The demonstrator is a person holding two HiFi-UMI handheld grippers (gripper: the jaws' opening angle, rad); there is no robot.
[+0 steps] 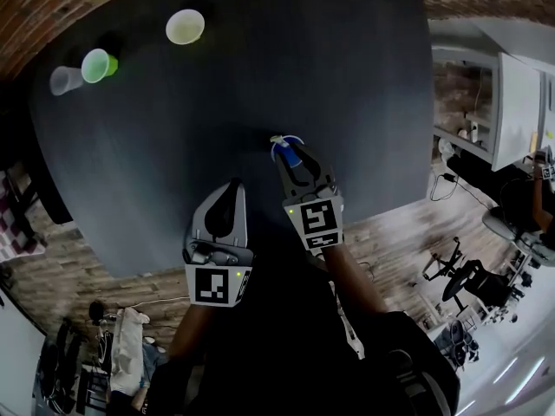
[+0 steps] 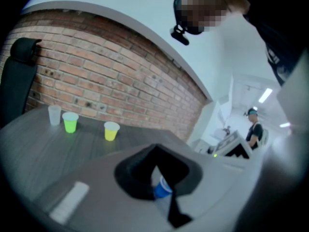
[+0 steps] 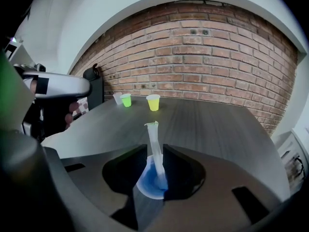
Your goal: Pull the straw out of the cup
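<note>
The right gripper [image 3: 155, 151] has its tongs pinched on the translucent white plastic straw [image 3: 152, 132], whose foot sits inside the small blue plastic cup [image 3: 149, 185] at about five o'clock on the dark grey round table [image 1: 173, 146]. The left gripper [image 1: 232, 189], tongs together on nothing, hangs at seven o'clock from the cup. As I judge it, the grip is made and the whole pull is left to do.

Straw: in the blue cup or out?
In. Right gripper view shows the straw standing with its lower end inside the blue cup; the right gripper grips it above the rim.
</note>
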